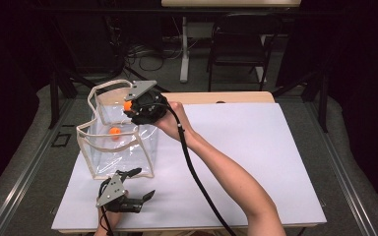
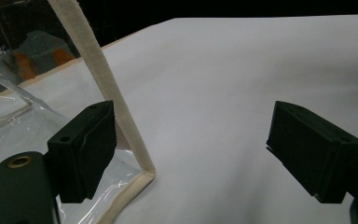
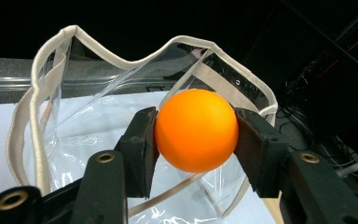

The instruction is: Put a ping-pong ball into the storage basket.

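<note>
Overhead light is hitting the white table (image 1: pixel 256 147) evenly, surroundings staying black. Glare is streaking the clear bag (image 3: pixel 98 140); near jaws are blurring slightly, soft shadows falling underneath.

A white-topped bench (image 1: pixel 256 147) carried a clear bag (image 1: pixel 120 147) with cream trim near its front left corner.

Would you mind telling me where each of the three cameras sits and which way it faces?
High view: above the person's side, facing forward and down on the table; both forearms enter from below.
Left gripper view: rides the left gripper, open jaws beside the clear bag.
Right gripper view: rides the right gripper, clamping an orange ball over the bag.
All three views share the bag.
</note>
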`<action>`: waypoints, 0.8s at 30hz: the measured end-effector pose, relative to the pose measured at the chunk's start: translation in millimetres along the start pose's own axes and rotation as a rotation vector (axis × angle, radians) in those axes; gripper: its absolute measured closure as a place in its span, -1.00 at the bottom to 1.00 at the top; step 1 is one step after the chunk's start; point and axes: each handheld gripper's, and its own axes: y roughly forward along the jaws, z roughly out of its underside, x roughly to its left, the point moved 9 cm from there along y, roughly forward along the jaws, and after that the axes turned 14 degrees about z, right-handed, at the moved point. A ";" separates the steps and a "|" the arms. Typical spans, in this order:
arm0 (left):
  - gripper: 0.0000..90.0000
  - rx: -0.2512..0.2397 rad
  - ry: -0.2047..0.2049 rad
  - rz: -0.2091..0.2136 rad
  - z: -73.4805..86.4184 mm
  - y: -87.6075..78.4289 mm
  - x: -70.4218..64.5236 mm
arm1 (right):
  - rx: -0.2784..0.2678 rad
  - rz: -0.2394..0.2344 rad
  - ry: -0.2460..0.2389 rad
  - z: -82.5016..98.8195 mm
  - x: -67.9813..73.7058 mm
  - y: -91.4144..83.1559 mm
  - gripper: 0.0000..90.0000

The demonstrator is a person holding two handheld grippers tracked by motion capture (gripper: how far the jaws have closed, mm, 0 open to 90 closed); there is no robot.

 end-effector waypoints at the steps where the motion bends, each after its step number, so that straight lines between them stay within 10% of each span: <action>1: -0.65 0.000 0.000 0.000 0.0 0.0 0.0 | 0.001 -0.002 -0.001 0.0 0.5 0.4 0.13; 24: -0.65 0.000 -0.001 0.004 -0.2 0.1 -0.4 | 0.035 -0.023 -0.020 2.8 9.8 11.7 0.13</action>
